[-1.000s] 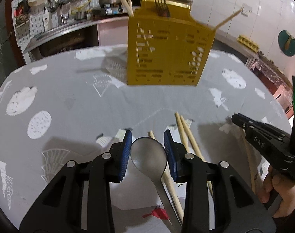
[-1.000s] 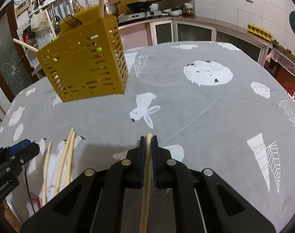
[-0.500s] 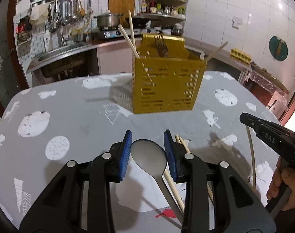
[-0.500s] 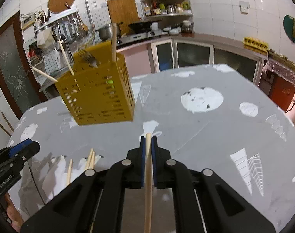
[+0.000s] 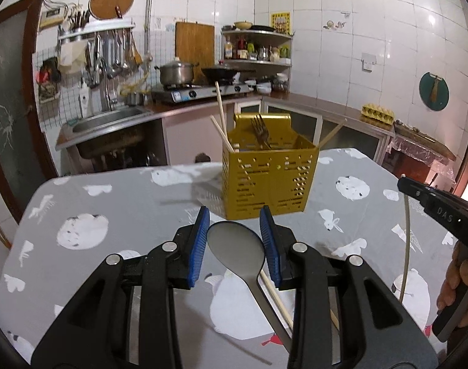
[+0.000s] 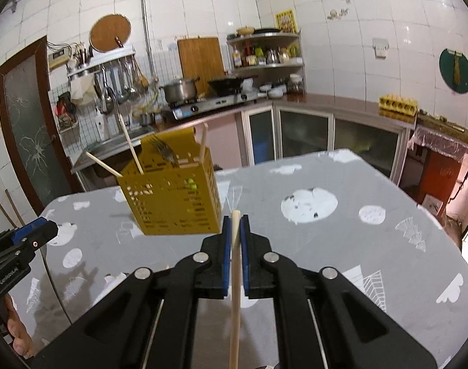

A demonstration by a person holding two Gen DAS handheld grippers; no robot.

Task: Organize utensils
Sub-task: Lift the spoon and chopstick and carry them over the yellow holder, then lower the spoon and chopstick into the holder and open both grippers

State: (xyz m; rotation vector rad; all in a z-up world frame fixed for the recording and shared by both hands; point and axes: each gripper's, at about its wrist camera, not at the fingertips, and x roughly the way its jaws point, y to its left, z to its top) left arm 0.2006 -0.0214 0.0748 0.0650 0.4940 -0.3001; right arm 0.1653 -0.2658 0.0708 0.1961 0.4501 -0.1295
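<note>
The yellow perforated utensil caddy (image 5: 269, 181) stands on the grey patterned tablecloth (image 5: 117, 203) at twelve o'clock from both grippers, holding a fork (image 5: 260, 130) and several chopsticks (image 5: 220, 113). The left gripper (image 5: 235, 246) clasps a metal spoon (image 5: 235, 246) by its bowl; the right gripper (image 6: 234, 246) pinches one chopstick (image 6: 234, 292).
</note>
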